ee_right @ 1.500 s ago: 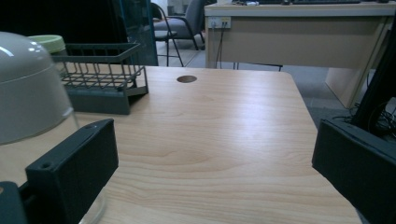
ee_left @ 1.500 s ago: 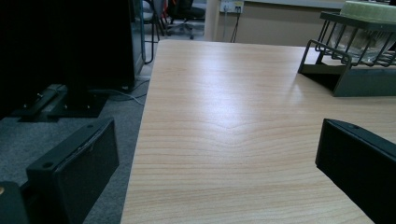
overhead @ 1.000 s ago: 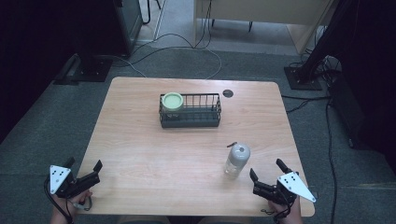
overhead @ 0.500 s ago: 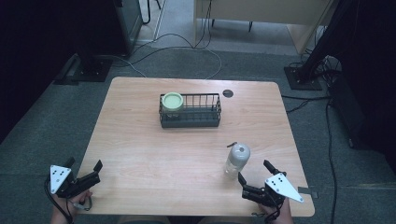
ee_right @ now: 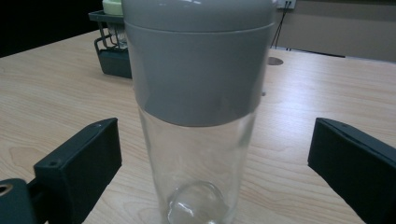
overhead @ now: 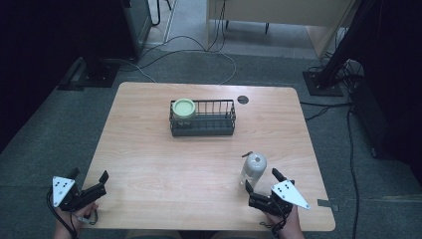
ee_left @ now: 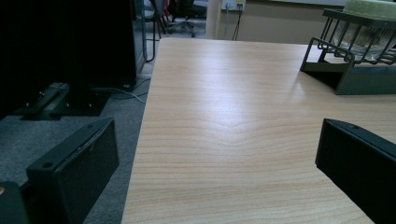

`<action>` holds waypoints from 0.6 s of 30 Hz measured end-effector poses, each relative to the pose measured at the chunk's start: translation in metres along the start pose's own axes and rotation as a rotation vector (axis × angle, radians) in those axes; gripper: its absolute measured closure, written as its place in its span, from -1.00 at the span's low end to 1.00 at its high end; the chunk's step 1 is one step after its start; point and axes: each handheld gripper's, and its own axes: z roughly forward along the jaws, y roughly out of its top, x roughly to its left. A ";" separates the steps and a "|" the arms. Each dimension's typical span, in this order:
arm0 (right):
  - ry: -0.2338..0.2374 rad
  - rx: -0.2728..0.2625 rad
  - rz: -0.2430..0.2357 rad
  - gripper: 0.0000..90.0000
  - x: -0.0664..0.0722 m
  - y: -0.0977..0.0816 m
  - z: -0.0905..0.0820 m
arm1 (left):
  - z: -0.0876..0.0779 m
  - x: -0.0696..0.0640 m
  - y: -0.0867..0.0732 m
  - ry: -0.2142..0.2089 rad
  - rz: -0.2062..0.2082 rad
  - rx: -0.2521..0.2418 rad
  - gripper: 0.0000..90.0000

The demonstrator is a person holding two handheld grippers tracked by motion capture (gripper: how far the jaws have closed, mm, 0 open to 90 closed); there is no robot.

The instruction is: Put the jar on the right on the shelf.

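A clear bottle with a grey lid [overhead: 253,169] [ee_right: 198,116] stands upright on the wooden table [overhead: 149,159], front right. My right gripper [overhead: 262,180] [ee_right: 212,161] is open, its jaws on either side of the bottle without touching it. A dark wire rack [overhead: 205,121] [ee_right: 112,51] sits mid-table toward the back, with a green-lidded jar [overhead: 183,108] [ee_left: 369,9] in its left end. My left gripper [overhead: 89,181] [ee_left: 219,172] is open at the table's front left corner, one jaw over the floor, nothing between its jaws.
A round cable hole [overhead: 243,99] lies near the table's back edge. Cables [overhead: 199,50] run over the grey floor behind the table. A dark stand base [overhead: 94,72] sits at back left and another base [overhead: 323,79] at back right.
My right gripper has moved left and forward from the front right corner, and its open jaws now flank the bottle. The left gripper has stayed put.
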 end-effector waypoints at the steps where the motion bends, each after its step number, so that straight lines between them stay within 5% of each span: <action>1: -0.012 0.007 0.014 -0.88 0.003 0.001 0.005 | 0.000 0.000 0.000 0.000 0.000 0.000 -1.00; 18: -0.071 0.024 0.076 -0.38 0.015 0.005 0.022 | 0.000 0.001 0.000 -0.013 -0.006 0.003 -1.00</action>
